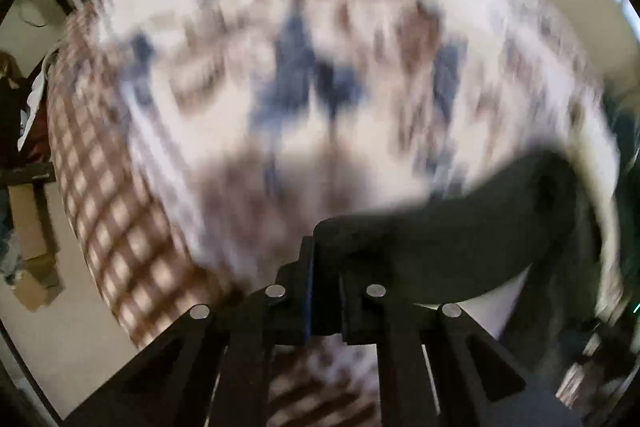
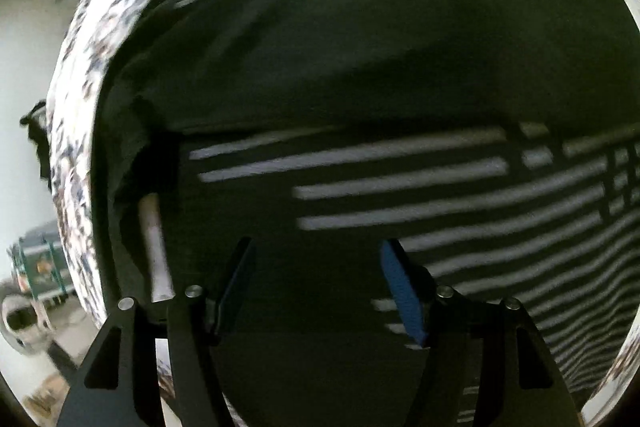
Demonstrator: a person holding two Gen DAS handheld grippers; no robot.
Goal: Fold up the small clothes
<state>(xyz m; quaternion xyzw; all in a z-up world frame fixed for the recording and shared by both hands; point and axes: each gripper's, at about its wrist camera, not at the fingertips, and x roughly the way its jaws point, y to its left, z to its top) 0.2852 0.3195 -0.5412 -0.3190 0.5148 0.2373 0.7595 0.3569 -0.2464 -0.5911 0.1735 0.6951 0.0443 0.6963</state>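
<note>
Left tool (image 1: pixel 320 267) clenched on dark garment (image 1: pixel 460 227) (blurred); right tool (image 2: pixel 320 287) spread above it.

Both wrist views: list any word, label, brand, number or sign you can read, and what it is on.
None can be read.
The dark garment carries only white stripes, no lettering.
The patterned cloth is motion-blurred; only blue and brown shapes show.
The cardboard boxes show no legible print.
</note>
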